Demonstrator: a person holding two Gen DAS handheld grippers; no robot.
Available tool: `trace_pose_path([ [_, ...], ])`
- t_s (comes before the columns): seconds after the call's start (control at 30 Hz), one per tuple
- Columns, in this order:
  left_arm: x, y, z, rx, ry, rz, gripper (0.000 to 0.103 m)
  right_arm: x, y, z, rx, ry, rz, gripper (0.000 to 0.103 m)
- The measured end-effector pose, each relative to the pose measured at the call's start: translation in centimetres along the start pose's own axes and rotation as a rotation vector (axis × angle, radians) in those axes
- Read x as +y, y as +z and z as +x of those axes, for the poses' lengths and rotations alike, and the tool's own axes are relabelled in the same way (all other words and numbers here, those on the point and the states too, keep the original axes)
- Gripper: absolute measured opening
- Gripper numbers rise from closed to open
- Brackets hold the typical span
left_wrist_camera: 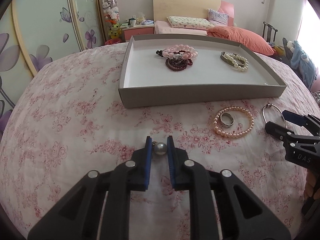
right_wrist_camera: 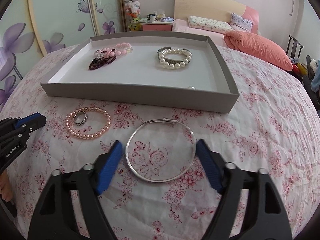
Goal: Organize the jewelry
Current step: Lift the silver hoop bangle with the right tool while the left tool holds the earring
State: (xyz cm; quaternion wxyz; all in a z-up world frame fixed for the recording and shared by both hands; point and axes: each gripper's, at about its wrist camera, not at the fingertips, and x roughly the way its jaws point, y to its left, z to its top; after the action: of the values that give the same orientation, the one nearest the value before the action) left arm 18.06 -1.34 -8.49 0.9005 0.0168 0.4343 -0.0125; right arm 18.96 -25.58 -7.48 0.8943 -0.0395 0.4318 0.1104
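Observation:
My left gripper (left_wrist_camera: 159, 139) is shut on a grey pearl pendant (left_wrist_camera: 160, 149), low over the floral cloth. In the right wrist view my right gripper (right_wrist_camera: 159, 143) stands open astride a thin silver bangle (right_wrist_camera: 160, 181) lying flat; its right fingertip is at the bangle's rim, the left one apart from it. A pink pearl bracelet (right_wrist_camera: 88, 136) with a silver ring (right_wrist_camera: 81, 122) inside it lies left of the bangle. The grey tray (left_wrist_camera: 200, 96) behind holds pink and dark bead bracelets (left_wrist_camera: 180, 52), a white pearl bracelet with a metal cuff (left_wrist_camera: 236, 61), and a loose white pearl (right_wrist_camera: 191, 88).
The round table wears a pink floral cloth (left_wrist_camera: 70, 130). Behind it are a bed with an orange pillow (left_wrist_camera: 240, 37), a dark chair (left_wrist_camera: 269, 32) and a flower-painted wardrobe (left_wrist_camera: 40, 40). A person's hand (right_wrist_camera: 4, 190) shows at the left edge.

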Motion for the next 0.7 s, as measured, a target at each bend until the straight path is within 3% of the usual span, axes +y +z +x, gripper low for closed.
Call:
trace_pose_path([
  [0.7,-0.28,-0.19,-0.15,-0.008,-0.003,-0.005,0.016,-0.08,-0.04,-0.09,-0.001,0.0,-0.001,0.072],
])
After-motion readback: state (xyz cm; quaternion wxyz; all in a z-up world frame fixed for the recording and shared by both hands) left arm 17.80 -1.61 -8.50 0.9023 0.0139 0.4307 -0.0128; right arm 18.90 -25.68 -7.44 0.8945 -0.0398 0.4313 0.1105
